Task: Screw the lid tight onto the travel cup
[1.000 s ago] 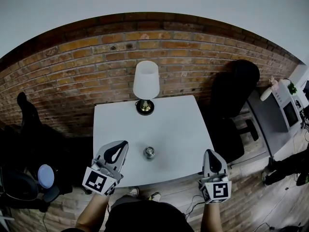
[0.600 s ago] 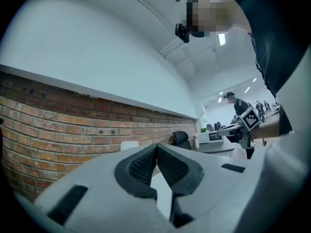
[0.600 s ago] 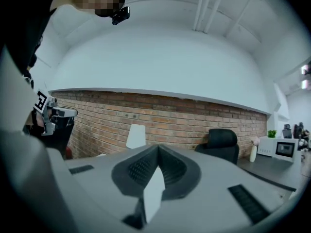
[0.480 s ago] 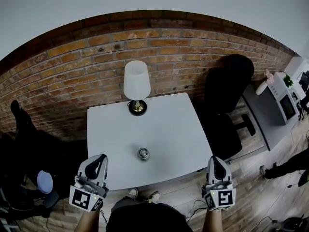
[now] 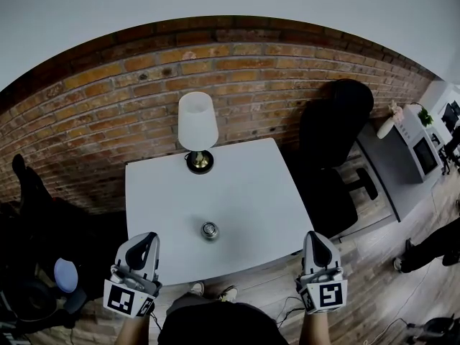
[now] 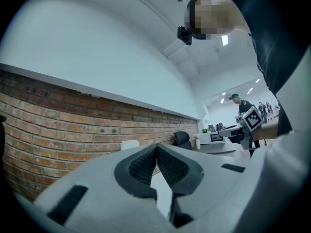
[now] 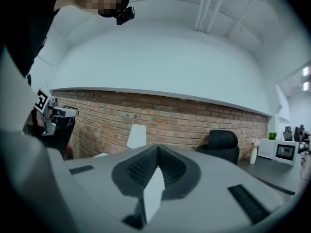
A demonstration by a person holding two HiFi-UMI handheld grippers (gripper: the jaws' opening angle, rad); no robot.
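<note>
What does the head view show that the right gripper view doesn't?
Head view only: the travel cup, standing on the white table ahead of both tools. Right gripper view only: the right tool close up, jaws shut on nothing. Both: the lamp, the brick wall and the black chair.

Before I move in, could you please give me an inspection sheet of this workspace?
Surface: white square table.
Job's things: travel cup stands upright towards the near edge, apart from both grippers; whether its lid is on cannot be told from above.
Clutter: lamp at the far edge.
Grippers: left gripper and right gripper both shut and empty, held off the near edge.
Cables: thin cable on the floor.
Surroundings: brick wall, black chair on the right.
</note>
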